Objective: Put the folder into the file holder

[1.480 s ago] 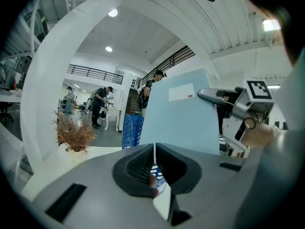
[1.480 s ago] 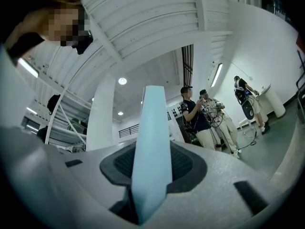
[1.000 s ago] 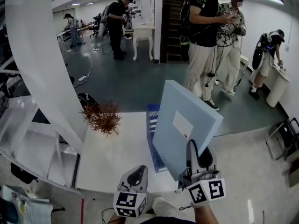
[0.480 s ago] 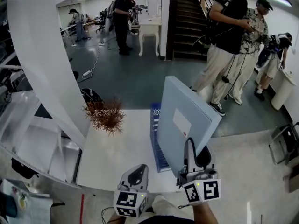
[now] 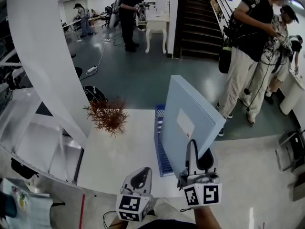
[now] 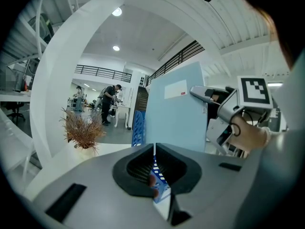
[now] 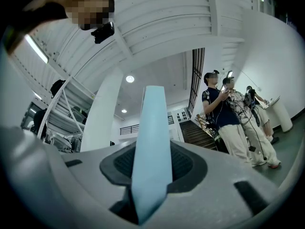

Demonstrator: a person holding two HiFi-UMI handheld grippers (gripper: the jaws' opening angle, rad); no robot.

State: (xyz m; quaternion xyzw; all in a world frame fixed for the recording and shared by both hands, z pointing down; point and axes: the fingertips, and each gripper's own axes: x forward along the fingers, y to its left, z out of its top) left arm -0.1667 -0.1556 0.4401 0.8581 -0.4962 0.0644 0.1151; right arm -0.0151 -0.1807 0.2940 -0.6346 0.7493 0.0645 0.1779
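Folder edge clamped in right gripper jaws beside file holder; left gripper jaws closed, empty.

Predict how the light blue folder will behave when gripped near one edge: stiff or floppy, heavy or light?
Probably stiff: the folder stands upright and flat though the right gripper pinches only its lower edge. Likely light for its size, since that single grip carries it. Its broad face could catch on the file holder and tip it.
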